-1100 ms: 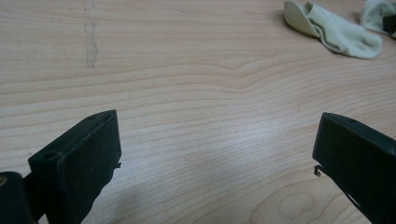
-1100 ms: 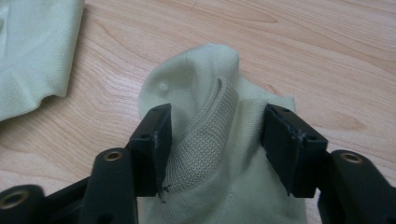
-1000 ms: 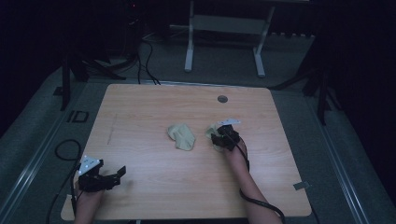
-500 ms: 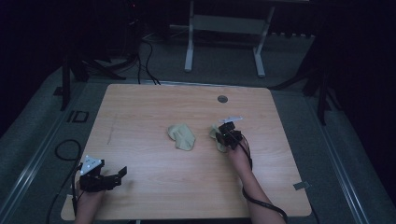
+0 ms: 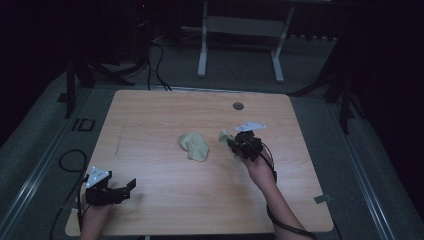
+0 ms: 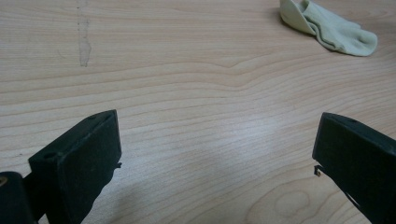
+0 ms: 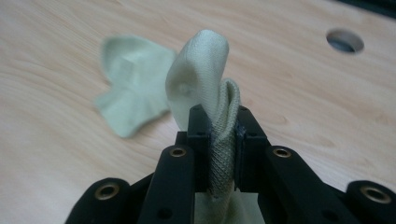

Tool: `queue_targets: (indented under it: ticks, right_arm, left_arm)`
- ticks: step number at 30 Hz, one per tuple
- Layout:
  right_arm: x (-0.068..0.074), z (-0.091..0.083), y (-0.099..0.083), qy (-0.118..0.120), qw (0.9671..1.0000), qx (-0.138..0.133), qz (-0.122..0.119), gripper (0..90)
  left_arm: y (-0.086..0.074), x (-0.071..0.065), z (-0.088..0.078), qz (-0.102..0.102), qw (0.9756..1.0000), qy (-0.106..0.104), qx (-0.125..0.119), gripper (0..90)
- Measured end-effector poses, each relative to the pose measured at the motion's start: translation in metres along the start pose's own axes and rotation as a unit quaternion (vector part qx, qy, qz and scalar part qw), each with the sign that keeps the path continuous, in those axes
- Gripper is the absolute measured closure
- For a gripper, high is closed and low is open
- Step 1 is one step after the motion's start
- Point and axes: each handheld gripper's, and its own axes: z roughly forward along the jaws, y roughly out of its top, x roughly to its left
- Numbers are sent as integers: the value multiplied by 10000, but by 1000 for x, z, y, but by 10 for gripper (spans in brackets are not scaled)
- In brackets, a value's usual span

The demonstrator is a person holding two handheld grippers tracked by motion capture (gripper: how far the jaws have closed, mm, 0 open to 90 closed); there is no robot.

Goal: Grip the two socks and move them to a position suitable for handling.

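Note:
Two pale green socks are on the wooden table. One sock lies crumpled at the table's middle, also seen as the loose sock and the blurred sock. The other sock stands pinched between the jaws of my right gripper, which is shut on it; in the high view this held sock hangs at the right gripper right of centre. My left gripper rests near the table's front left corner, its jaws wide open with only bare wood between them in the left gripper view.
A round cable hole sits near the table's far edge, seen as the hole too. A white frame stands on the floor beyond the table. Cables lie on the floor at left.
My right gripper has shifted slightly toward the near side with the sock in it, lifting it off the table. The left gripper and the middle sock stay put.

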Motion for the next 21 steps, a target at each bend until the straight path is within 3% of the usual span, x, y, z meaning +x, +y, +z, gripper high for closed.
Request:
queue_targets:
  ticks: [8,12,16,21]
  right_arm:
    - [31,-43,0,232,9987,-358,-267,796]
    - [47,-57,-9,356,9976,-377,-453,796]
    - [59,-60,-24,517,9966,-281,-581,796]
    - [64,-47,-49,591,9963,1,-621,796]
  left_arm:
    - [0,-1,0,35,10000,19,12,11]
    - [0,-4,1,192,9998,53,32,11]
    - [0,-6,1,214,9998,34,19,11]
    - [0,-4,2,186,9998,13,26,11]
